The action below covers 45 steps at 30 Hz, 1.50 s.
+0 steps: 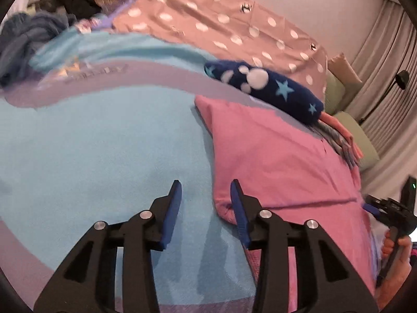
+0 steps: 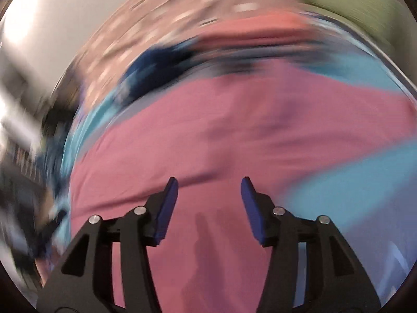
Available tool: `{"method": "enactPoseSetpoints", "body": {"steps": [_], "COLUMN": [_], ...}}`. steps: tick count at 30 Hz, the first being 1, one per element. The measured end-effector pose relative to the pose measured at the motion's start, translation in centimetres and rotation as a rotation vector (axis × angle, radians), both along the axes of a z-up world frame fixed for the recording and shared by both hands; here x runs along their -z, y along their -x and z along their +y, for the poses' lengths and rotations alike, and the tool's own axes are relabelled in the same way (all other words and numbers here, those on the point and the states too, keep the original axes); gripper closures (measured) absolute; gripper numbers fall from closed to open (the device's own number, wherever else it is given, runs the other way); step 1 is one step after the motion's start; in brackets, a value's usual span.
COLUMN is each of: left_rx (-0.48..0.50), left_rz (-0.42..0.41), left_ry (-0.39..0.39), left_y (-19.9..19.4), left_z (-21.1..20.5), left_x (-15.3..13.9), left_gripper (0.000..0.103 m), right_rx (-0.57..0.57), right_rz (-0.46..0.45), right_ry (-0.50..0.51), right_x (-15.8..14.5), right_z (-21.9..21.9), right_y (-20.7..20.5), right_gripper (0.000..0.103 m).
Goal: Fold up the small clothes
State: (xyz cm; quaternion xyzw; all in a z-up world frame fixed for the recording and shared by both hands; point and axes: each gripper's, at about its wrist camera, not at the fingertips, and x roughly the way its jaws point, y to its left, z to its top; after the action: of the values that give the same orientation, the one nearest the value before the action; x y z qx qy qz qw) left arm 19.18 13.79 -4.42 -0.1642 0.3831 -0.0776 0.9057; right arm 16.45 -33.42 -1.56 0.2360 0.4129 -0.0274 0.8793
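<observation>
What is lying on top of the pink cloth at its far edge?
A rolled navy item with stars and white dots lies across the far edge of the pink cloth. Striped fabric pokes out beside it; how far that reaches underneath is hidden.

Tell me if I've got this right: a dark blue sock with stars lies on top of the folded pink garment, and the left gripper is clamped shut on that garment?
Not quite. The left gripper is open, with nothing pinched between its fingers, as the left wrist view shows. The dark blue sock with stars does lie on the pink garment's far edge.
</observation>
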Motion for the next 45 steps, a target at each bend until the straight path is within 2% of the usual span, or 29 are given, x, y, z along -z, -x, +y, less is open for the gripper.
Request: {"method": "enactPoseSetpoints", "body": {"steps": [2, 5, 8, 10, 12, 13, 17, 21, 24, 26, 28, 29, 35, 38, 40, 41, 45], "left_rx": [0.002, 0.019, 0.061, 0.088, 0.129, 0.145, 0.155, 0.137, 0.101, 0.080, 0.087, 0.095, 0.136, 0.143, 0.142, 0.142, 0.134], "left_rz": [-0.037, -0.048, -0.026, -0.028, -0.038, -0.033, -0.012, 0.010, 0.017, 0.027, 0.037, 0.042, 0.046, 0.060, 0.065, 0.066, 0.072], "left_ry": [-0.035, -0.049, -0.056, -0.071, -0.092, -0.106, -0.152, -0.152, -0.146, -0.163, -0.155, -0.146, -0.178, -0.168, -0.158, -0.153, -0.122], "left_y": [0.4, 0.2, 0.2, 0.3, 0.7, 0.9, 1.4, 1.5, 1.3, 1.1, 0.7, 0.6, 0.2, 0.0, -0.1, -0.1, 0.0], "left_z": [-0.6, -2.0, -4.2, -5.6, -7.1, -7.8, -9.8, -10.4, -10.4, -10.6, -10.9, -11.0, -12.2, -12.3, -12.2, -12.1, -11.5], "left_x": [-1.2, -2.6, -3.5, -3.7, -3.8, -3.8, -3.3, -3.0, -2.7, -2.5, -2.5, -2.4, -1.9, -1.5, -1.3, -1.2, -0.9], "left_gripper": [0.054, 0.054, 0.053, 0.053, 0.048, 0.036, 0.028, 0.028, 0.028, 0.028, 0.028, 0.028, 0.028, 0.028, 0.028, 0.028, 0.028], "right_rx": [0.112, 0.272, 0.408, 0.459, 0.500, 0.527, 0.599, 0.664, 0.681, 0.691, 0.701, 0.705, 0.731, 0.735, 0.736, 0.736, 0.709], "right_rz": [0.020, 0.012, -0.008, -0.019, -0.018, -0.014, -0.021, -0.015, 0.019, 0.048, 0.064, 0.065, 0.001, -0.018, -0.030, -0.035, -0.081], "right_ry": [-0.013, -0.018, -0.086, -0.146, -0.197, -0.218, -0.258, -0.262, -0.198, -0.150, -0.118, -0.115, -0.203, -0.242, -0.273, -0.284, -0.319], "right_x": [0.5, 1.1, 2.2, 3.2, 4.2, 4.7, 5.8, 6.5, 6.4, 6.3, 6.3, 6.4, 7.2, 7.4, 7.6, 7.6, 7.0], "right_z": [-3.9, -9.1, -13.8, -16.5, -18.9, -20.2, -24.1, -27.7, -28.5, -29.2, -29.8, -30.0, -31.6, -32.2, -32.5, -32.6, -32.5], "right_y": [2.1, 5.5, 8.1, 9.0, 9.0, 8.9, 8.1, 6.1, 3.9, 2.6, 1.6, 1.3, 2.2, 2.6, 2.7, 2.8, 3.2], "right_gripper": [0.049, 0.041, 0.038, 0.038, 0.038, 0.038, 0.038, 0.037, 0.037, 0.043, 0.064, 0.067, 0.074, 0.082, 0.094, 0.096, 0.097]}}
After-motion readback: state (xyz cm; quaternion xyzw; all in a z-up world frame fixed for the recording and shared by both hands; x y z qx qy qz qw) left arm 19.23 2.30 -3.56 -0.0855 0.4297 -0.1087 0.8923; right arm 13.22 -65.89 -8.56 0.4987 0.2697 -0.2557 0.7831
